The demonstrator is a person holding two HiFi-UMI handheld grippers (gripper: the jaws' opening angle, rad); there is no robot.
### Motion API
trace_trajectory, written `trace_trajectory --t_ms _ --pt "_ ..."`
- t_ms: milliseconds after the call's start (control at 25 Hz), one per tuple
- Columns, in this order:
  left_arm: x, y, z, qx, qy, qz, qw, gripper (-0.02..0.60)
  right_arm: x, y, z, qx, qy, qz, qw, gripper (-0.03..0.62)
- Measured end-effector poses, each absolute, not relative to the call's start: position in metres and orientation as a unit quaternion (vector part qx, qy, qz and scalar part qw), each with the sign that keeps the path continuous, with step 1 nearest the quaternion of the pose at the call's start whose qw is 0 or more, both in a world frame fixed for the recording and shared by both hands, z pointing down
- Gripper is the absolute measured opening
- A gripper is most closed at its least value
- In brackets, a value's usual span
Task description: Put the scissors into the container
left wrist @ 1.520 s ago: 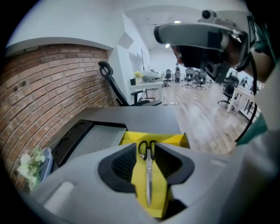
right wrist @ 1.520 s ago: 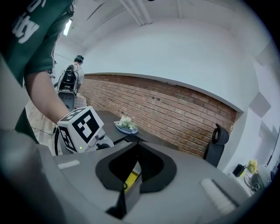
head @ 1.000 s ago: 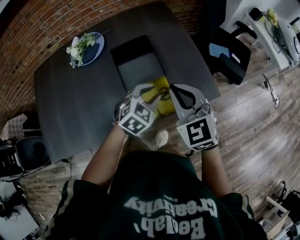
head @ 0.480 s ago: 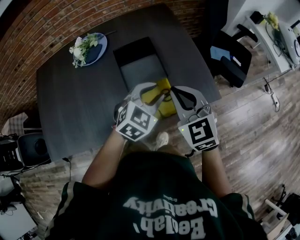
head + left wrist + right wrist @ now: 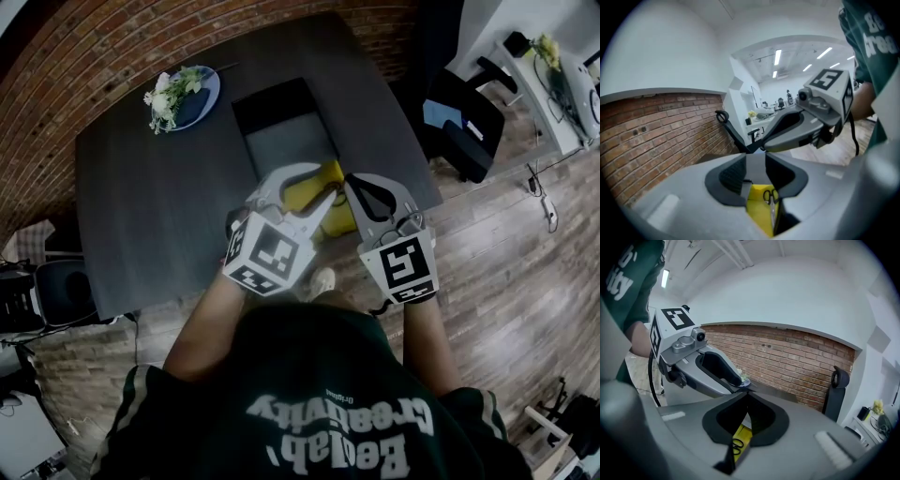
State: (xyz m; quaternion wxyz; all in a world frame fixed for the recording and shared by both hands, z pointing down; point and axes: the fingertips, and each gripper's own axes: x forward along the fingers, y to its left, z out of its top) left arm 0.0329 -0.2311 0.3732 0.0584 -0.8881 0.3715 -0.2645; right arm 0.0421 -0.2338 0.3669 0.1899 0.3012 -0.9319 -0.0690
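yellow pad (image 5: 757,213) holds the scissors (image 5: 771,197), below and ahead of the wide-open left gripper (image 5: 755,164), lengthwise along its aim; right gripper (image 5: 747,399) alongside, jaws together.

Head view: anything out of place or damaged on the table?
Nothing looks spilled or damaged. The scissors lie on a yellow pad at the grey container's near corner, apparently not inside it yet.
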Motion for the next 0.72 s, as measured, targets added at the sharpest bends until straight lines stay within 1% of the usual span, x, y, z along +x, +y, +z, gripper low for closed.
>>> trace_trajectory --t_ms 720 --pt "0.028 -0.212 0.324 -0.899 0.377 -0.197 0.106 0.126 0.036 -0.229 0.347 0.302 -0.936 -0.102 0.152 0.006"
